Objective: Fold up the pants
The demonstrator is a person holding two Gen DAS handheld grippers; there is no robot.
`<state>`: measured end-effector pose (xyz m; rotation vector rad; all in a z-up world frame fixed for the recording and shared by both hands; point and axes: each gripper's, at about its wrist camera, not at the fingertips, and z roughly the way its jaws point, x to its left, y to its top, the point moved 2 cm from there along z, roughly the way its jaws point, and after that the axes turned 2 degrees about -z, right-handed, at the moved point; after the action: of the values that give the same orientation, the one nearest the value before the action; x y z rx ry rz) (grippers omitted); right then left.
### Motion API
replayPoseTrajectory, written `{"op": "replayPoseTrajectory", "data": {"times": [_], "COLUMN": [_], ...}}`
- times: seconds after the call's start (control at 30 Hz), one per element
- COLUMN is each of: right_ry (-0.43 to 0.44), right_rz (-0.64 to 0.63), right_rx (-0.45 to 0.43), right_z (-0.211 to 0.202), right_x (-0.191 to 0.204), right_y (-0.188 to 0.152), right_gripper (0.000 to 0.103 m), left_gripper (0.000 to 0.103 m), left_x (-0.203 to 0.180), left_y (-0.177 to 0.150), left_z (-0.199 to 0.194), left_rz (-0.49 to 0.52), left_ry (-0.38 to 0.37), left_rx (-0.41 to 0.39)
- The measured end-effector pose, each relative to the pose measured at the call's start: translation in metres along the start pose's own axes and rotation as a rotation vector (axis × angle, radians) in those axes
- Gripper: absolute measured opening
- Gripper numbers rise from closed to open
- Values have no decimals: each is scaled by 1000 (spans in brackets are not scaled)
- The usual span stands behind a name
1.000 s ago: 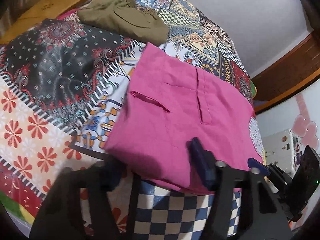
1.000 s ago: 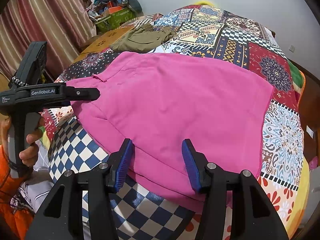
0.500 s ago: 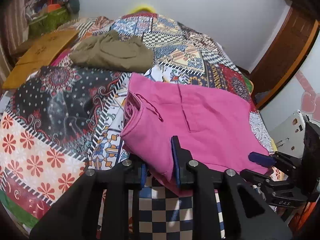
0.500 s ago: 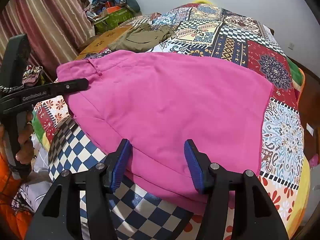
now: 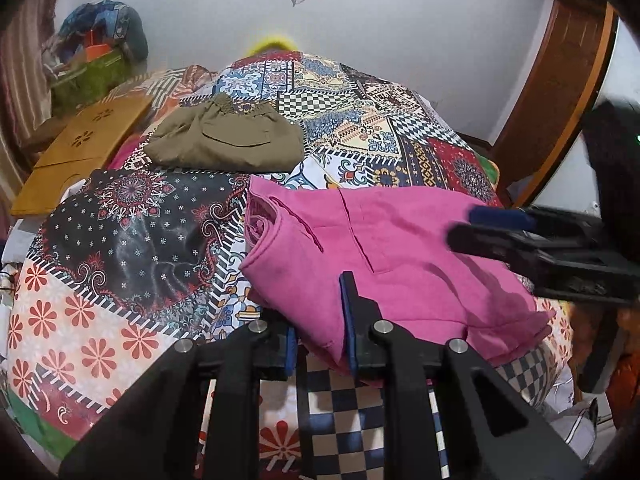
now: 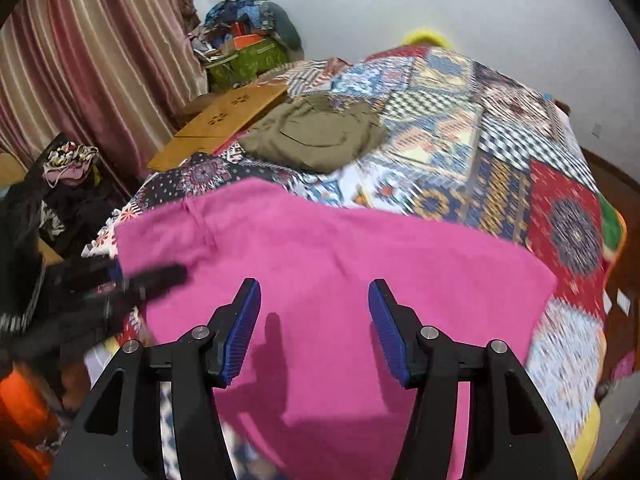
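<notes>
Pink pants (image 5: 400,248) lie folded on a patchwork bedspread (image 5: 120,240). My left gripper (image 5: 320,320) is shut on the near left corner of the pants, with the cloth bunched between its blue pads and lifted a little. In the right wrist view the pants (image 6: 360,248) spread wide under my right gripper (image 6: 314,292), which hovers open above the near edge with nothing pinched. The right gripper (image 5: 500,232) also shows blurred at the right of the left wrist view. The left gripper (image 6: 152,276) shows blurred at the left of the right wrist view.
Folded olive pants (image 5: 228,140) lie farther back on the bed. A wooden board (image 5: 80,148) rests at the bed's left edge, with a pile of clutter (image 5: 92,68) behind it. Striped curtains (image 6: 80,60) hang at left, and a wooden door frame (image 5: 560,100) stands at right.
My left gripper closed on the pants' near corner, rolled level and lifted it slightly. My right gripper slid across above the pants, still open.
</notes>
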<state>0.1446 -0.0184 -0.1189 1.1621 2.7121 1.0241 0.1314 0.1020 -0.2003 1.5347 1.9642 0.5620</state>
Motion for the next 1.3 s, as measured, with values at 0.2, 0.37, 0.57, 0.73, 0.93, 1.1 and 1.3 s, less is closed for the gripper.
{"op": "replayPoseTrajectory", "data": {"times": [0.2,0.37,0.57,0.73,0.93,1.1,1.3], "right_ry": [71,116,105,86,94,101,126], "right_rz": [-19,1,1,6,-6,16,33], "right_rx": [195,222,191,95,96,122,106], "right_z": [59,59,44,6,-5,9,9], "right_x": [15,9,11,11,14,10,5], "right_y": [-14,-16,-15,-20,-35,-51,-52], "right_gripper": [42,43,42,42,42,43,43], "left_gripper": [18,18,18,18,18,16,16], "left_x": [4,8,0,-11,-28,-48,-75], "left_y": [-6,-3,4,7,15,16,21], "left_z": [-4,-3,-7,-19,-25,-30,-31], "left_rz": [5,-28,0,72,123,158,208], "left_ry": [-22,-59,-42,-30,-44,-119,-160], "left_rx": [-17,-17,-38,-76,-94,-94,-98]}}
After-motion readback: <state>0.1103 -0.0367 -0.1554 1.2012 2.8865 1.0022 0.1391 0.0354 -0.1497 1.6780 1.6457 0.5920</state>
